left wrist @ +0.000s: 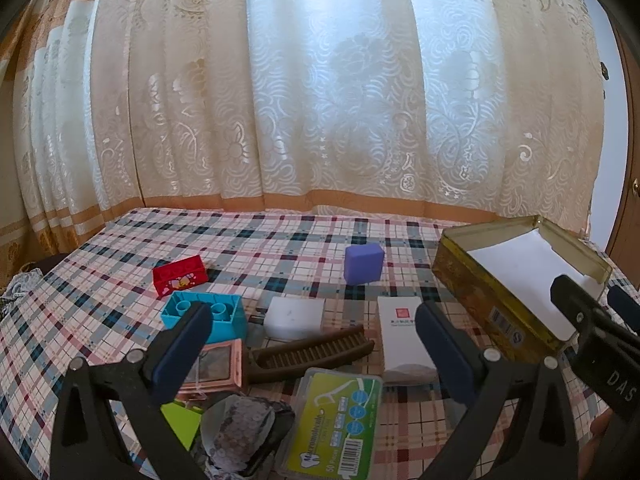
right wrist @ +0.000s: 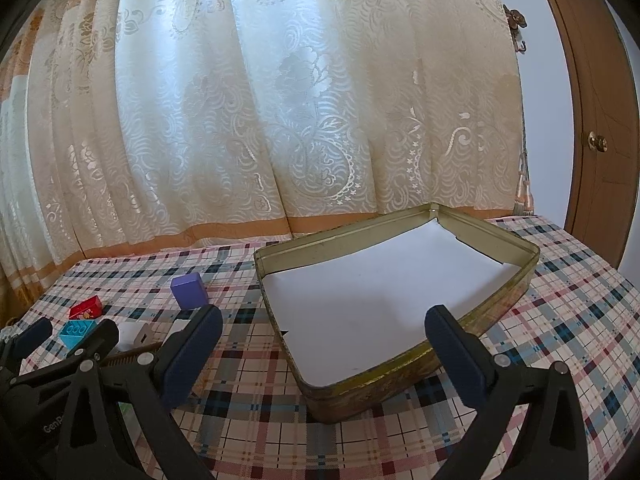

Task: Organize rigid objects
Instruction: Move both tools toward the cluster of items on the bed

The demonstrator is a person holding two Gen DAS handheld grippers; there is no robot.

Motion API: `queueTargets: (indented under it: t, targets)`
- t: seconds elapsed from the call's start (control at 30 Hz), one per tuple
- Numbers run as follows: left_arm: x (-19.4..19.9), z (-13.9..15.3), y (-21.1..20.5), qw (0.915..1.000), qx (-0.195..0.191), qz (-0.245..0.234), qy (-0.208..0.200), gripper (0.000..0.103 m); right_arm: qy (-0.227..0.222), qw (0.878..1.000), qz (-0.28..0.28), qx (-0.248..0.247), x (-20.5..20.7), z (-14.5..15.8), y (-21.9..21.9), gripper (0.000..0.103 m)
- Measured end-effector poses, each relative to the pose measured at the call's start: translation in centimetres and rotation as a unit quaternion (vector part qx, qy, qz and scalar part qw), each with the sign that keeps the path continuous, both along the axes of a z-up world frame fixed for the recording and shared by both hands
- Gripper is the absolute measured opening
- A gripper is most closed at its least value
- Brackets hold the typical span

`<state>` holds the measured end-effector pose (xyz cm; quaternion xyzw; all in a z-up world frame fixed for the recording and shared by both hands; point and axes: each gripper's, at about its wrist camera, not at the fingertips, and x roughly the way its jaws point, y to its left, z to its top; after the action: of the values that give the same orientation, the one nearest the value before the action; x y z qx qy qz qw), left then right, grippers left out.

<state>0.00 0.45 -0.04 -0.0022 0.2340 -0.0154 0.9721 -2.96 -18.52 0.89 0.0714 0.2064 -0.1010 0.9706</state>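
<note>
Both claws hang spread and unladen. The left gripper [left wrist: 310, 322] hovers over the brown comb [left wrist: 316, 350], lying lengthwise left-to-right. The right gripper [right wrist: 324, 330] faces the gold tin [right wrist: 516, 240], seemingly only paper-lined.

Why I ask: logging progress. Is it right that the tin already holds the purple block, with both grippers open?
Not quite. The tin holds only white paper; the purple block sits on the tablecloth left of it, as the right wrist view shows. Both grippers, left and right, are open.
</note>
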Motion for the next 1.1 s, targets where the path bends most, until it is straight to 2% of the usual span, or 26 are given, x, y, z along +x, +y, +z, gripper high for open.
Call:
queueTargets:
  t: [0.33,0.63,0.83,1.1]
  targets:
    - [0.1,0.0,0.0,1.0,0.002,0.0,0.0,0.103,0.002,1.0,0.013,0.0,0.0,-0.1,0.5,0.103]
    - [-0.6,-0.3,0.6,0.9996,-0.005,0.012,0.025,0.103,-0.003,0.999,0.031,-0.006,-0.2,0.1,0.8,0.103]
    - [-1.8,-0.3,0.2,0.9994,0.019,0.021,0.019,0.103,0.0,0.999,0.053,-0.004,-0.3,0.1,1.0,0.103]
    - [-2.6,-0.3,1.2,0.9986,0.016,0.032,0.039,0.103,0.001,0.998,0.065,-0.008,-0.4,0.1,1.4,0.103]
